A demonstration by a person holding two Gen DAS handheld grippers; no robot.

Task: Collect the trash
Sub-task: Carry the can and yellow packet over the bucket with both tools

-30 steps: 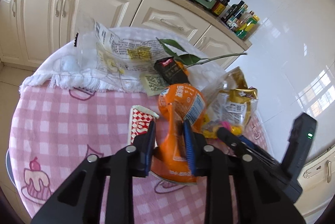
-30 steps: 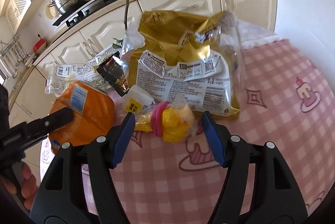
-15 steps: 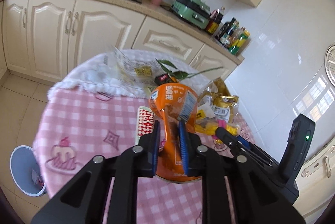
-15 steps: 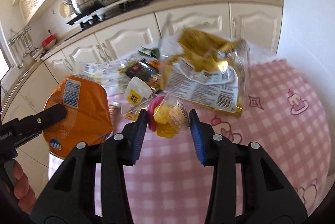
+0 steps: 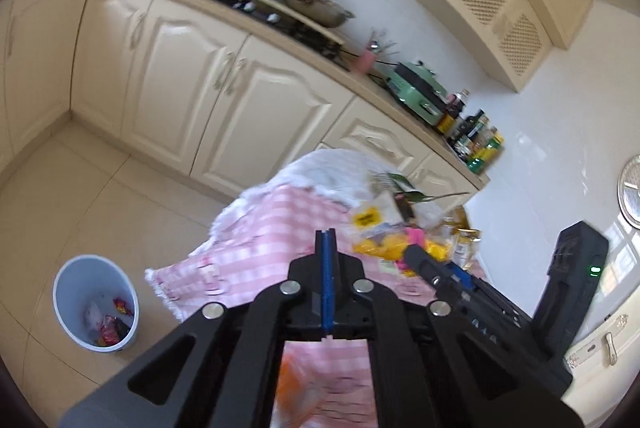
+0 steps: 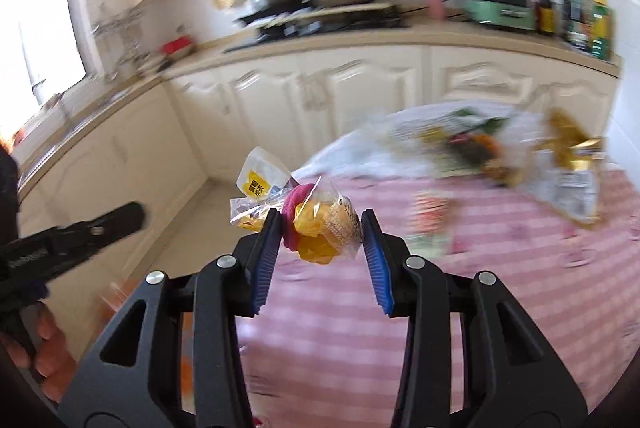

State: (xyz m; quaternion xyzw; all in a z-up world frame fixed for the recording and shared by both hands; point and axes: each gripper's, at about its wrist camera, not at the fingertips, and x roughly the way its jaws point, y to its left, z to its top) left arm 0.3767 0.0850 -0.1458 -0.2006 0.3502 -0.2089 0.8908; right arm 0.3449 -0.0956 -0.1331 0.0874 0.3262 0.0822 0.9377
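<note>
The left gripper hung over the tabletop edge, its fingers pressed fully together; an orange blur showed beneath it, whether held I could not tell. The right gripper pinched a clear wrapper bundle of yellow and pink scraps, lifted above the tabletop's near edge. A bin stood on the floor beside the tabletop.

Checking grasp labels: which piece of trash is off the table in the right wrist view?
The clear wrapper with yellow and pink contents, clamped in the right gripper. The gold bag lies on the pink checked table.
</note>
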